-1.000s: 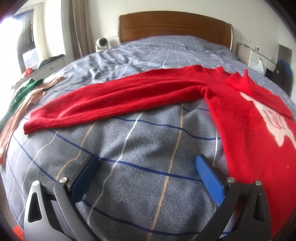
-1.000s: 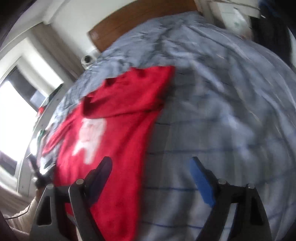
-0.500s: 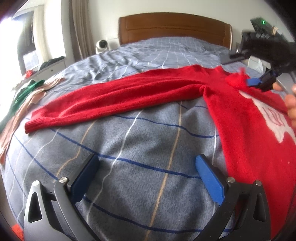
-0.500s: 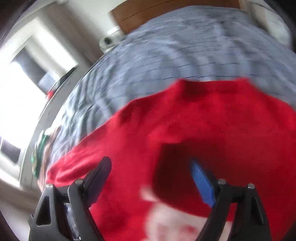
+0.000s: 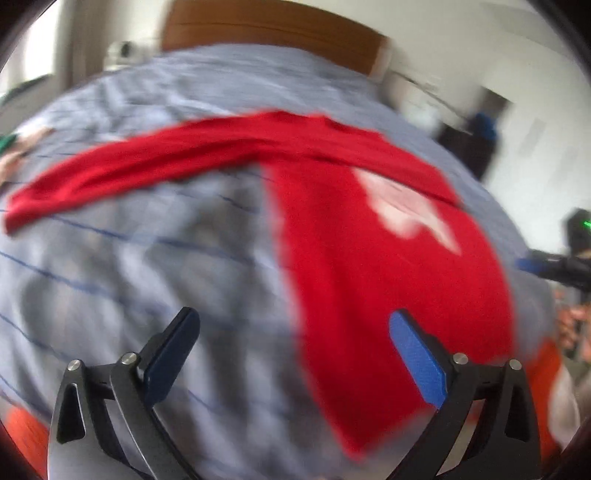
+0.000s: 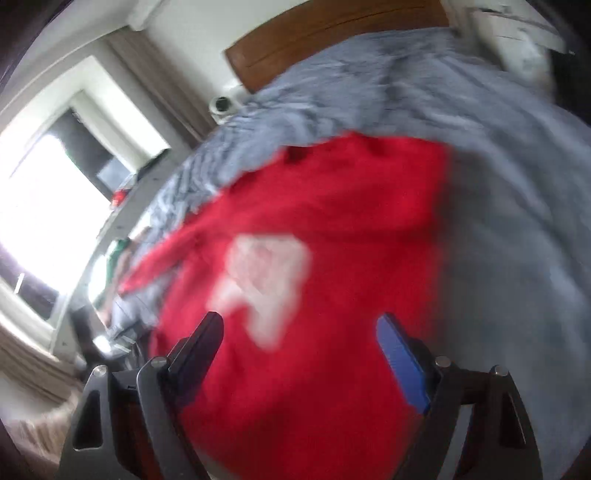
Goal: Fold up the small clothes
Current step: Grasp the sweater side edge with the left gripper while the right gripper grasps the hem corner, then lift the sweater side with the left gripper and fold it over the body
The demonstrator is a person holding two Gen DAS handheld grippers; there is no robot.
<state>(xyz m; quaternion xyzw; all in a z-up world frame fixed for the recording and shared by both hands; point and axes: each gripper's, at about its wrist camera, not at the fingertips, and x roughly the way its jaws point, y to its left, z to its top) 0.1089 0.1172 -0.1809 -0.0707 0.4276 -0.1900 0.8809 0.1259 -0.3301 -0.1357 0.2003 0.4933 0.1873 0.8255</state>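
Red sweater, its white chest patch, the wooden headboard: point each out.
red sweater (image 6: 332, 387), right wrist view, lower body.
white chest patch (image 6: 266, 280), right wrist view, its middle.
wooden headboard (image 5: 266, 33), left wrist view, upper panel.

Before me: grey striped bedspread (image 5: 147, 258); wooden headboard (image 6: 332, 33); small white camera (image 6: 221, 105) beside it; bright window (image 6: 44, 206); beige curtain (image 6: 162, 85); green garment (image 5: 7, 142) at bed's edge.

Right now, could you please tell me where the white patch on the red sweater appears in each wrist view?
Left wrist view: the white patch sits right of centre, in the upper half, on the red sweater.
Right wrist view: it lies just left of centre, above the open jaws.
Shared landmark: the wooden headboard along the top.
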